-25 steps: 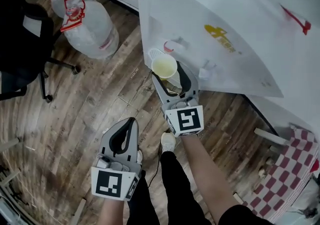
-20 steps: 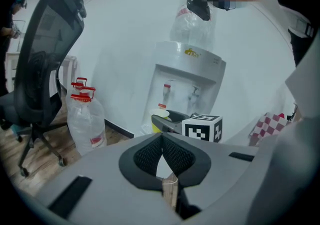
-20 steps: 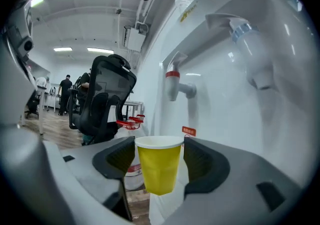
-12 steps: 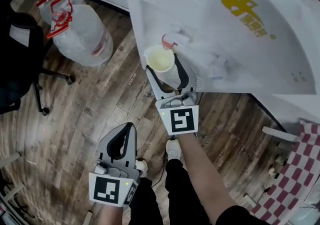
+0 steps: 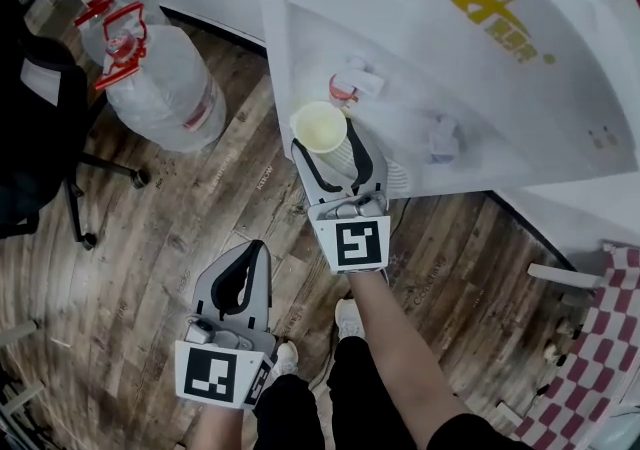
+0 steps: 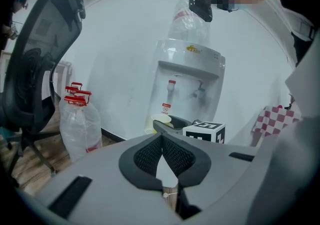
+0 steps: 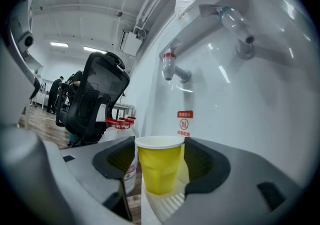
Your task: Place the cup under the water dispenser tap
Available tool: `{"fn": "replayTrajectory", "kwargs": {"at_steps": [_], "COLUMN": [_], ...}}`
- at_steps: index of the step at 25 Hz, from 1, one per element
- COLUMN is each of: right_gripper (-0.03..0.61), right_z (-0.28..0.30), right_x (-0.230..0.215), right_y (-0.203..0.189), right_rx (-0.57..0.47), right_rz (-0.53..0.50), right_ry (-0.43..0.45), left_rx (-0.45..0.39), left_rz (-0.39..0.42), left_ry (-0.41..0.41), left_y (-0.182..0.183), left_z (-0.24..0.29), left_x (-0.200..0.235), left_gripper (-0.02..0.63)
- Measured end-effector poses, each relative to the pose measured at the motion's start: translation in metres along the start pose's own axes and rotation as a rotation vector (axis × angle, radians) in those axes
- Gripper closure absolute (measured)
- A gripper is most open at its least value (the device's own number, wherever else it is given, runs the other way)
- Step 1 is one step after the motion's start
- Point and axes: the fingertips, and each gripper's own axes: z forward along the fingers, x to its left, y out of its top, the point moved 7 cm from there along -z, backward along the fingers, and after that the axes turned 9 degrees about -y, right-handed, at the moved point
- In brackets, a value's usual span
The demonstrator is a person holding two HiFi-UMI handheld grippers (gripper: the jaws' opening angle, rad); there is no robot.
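A yellow paper cup [image 5: 320,126] [image 7: 159,165] stands upright between the pads of my right gripper [image 5: 327,145] [image 7: 161,161], which is shut on it. The cup is in the recess of the white water dispenser [image 5: 480,88] [image 6: 187,81]. It sits below and a little in front of the red tap [image 5: 345,90] [image 7: 170,66], over the white drip tray [image 7: 167,205]. I cannot tell whether its base touches the tray. The blue tap [image 5: 443,138] [image 7: 235,23] is further right. My left gripper [image 5: 261,247] [image 6: 162,139] hangs low over the wooden floor, shut and holding nothing.
Two large clear water bottles [image 5: 160,88] [image 6: 77,124] with red handles stand on the floor left of the dispenser. A black office chair [image 5: 40,138] [image 6: 40,59] is at the far left. A red-checked cloth [image 5: 590,338] shows at the lower right.
Both grippers have sunk a little. The cup, still in the right gripper, has come lower in the dispenser recess, beneath the red tap.
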Motion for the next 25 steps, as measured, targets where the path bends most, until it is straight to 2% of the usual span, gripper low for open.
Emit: {"fn": "replayTrajectory", "kwargs": {"at_steps": [13,25], "right_gripper": [0.242,0.207], "right_z": [-0.006,-0.004], "right_x": [0.001,0.0], "right_y": [-0.005,-0.004], "right_rx": [0.044,0.14], "right_rz": [-0.004,0.006], "right_ry": [-0.001,0.014], "left_rx": [0.0,0.017], "left_rz": [0.026,0.016], "left_ry": [0.012,0.022], "left_y": [-0.007,-0.002], "left_z": [-0.016,-0.03], "left_x": [0.01,0.01], "left_gripper": [0.6,0.6]}}
